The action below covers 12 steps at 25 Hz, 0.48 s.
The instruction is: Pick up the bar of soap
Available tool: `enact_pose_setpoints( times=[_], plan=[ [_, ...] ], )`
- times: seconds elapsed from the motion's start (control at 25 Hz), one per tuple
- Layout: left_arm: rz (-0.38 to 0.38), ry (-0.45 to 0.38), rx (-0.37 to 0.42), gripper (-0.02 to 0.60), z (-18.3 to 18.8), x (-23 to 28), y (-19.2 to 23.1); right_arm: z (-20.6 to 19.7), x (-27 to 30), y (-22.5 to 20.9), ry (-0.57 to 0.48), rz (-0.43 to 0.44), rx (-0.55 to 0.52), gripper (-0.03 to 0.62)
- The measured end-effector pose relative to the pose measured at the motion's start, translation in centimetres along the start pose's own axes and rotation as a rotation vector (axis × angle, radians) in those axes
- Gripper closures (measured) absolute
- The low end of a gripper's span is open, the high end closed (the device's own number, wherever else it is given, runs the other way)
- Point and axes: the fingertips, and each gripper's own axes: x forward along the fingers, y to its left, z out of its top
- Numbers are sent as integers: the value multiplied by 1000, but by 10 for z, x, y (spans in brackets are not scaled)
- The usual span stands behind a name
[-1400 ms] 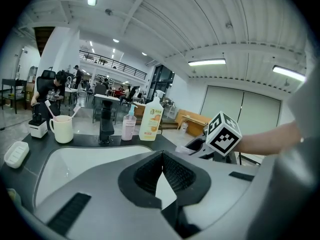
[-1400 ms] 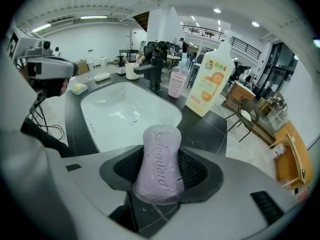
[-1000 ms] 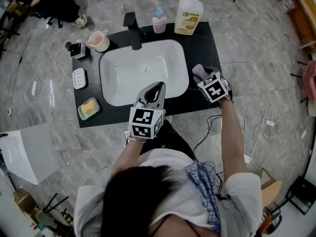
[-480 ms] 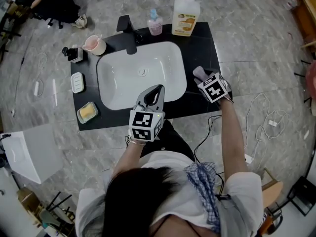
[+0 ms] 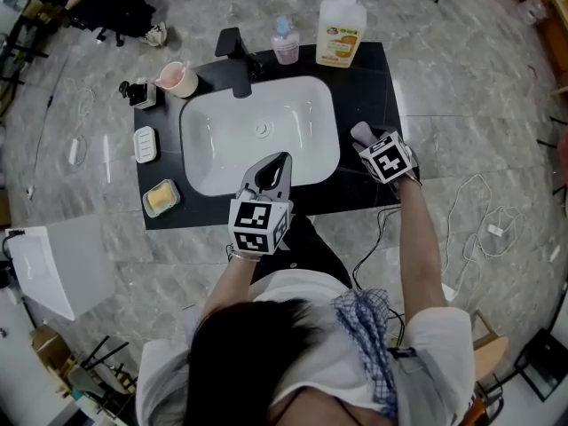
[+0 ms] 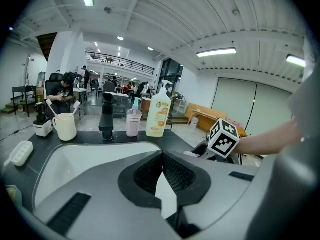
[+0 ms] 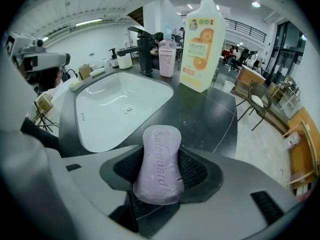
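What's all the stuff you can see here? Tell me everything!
Sink: one, white, in black counter.
Tap: one, black, behind sink.
Pump bottle: one, cream, back right.
Small bottle: one, pink, beside tap.
Cup: one, cream, left of tap.
Case: one, white, left of sink.
Yellow soap: one, in dish, front left.
Bar of soap: one, purple, held right of sink.
Left gripper: one, grey, shut, empty, over sink's front.
Right gripper: one, grey, shut on bar of soap.
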Motion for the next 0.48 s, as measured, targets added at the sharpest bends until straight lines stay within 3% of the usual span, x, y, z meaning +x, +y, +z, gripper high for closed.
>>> enact_pose_setpoints(
  times=[0.48],
  plan=[
    [36, 21, -4, 571, -7, -4, 3, -4, 5, -1, 36, 60, 49, 367]
  ],
)
